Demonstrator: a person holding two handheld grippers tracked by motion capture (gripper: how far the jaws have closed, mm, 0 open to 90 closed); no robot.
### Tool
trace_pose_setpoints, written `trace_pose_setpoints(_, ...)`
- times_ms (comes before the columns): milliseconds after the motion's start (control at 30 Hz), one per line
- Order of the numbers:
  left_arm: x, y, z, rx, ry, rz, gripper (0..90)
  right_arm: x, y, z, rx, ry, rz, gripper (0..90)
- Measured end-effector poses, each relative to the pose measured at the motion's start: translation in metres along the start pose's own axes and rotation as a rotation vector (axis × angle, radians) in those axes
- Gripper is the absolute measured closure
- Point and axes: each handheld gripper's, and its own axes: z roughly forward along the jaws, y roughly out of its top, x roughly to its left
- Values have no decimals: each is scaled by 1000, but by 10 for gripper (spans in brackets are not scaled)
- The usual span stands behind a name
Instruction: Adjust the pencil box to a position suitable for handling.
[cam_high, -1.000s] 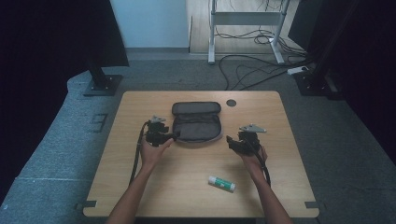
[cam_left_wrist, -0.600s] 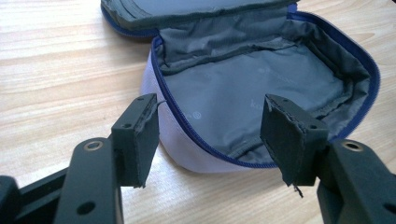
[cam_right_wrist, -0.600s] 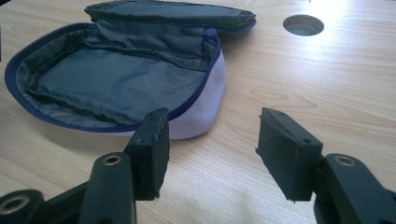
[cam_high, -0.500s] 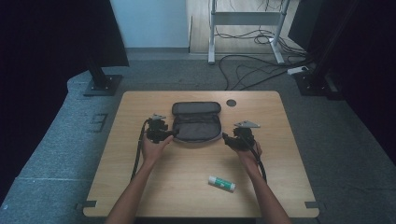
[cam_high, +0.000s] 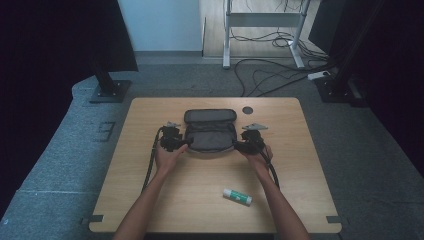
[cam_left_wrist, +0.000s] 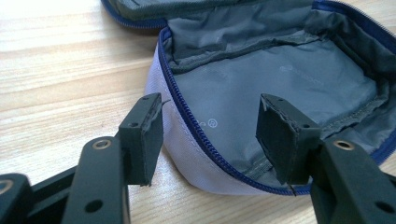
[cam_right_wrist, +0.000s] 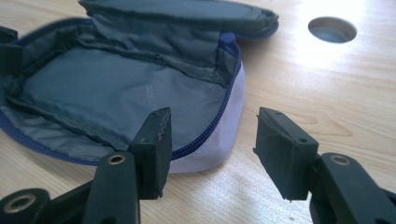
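Both grippers have closed in on the pouch since a second ago: the left gripper (cam_high: 181, 144) now sits at the pouch's left end, the right gripper (cam_high: 243, 146) at its right end, each having come inward across the tabletop (cam_high: 300, 165). Jaws on both have just been closing.

Pouch (cam_high: 210, 131): dark grey, zip-around, lies open near the middle of the far edge, lid (cam_high: 210, 116) flipped back toward that edge. Blue zipper (cam_left_wrist: 187, 112) runs round the rim, pale outer wall (cam_left_wrist: 187, 158) below it. Inside shows grey lining, nothing in it that can be made out.

Left gripper view: jaws partly open, straddling the rim at the end of the pouch, one outside by the wall, one over the lining. Pads not pressing on the fabric. Right gripper view: jaws likewise partly open, one over the lining by the zipper, the other outside over bare wood; no grip.

Glue stick (cam_high: 237, 196), white with green cap, lies alone toward the near right part of the tabletop, well apart from the pouch. Round cable hole (cam_high: 248, 110) near the far edge, right of the lid.

Room: grey carpet (cam_high: 65, 165), desk frame (cam_high: 260, 30) and loose cables (cam_high: 270, 75) beyond, dark curtains at both sides.
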Motion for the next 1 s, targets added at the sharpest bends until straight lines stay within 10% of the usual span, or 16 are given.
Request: trace_pose_setpoints(1000, 12, -8, 18, 68, 22, -10, 612, -2, -5, 42, 108, -41, 18, 714)
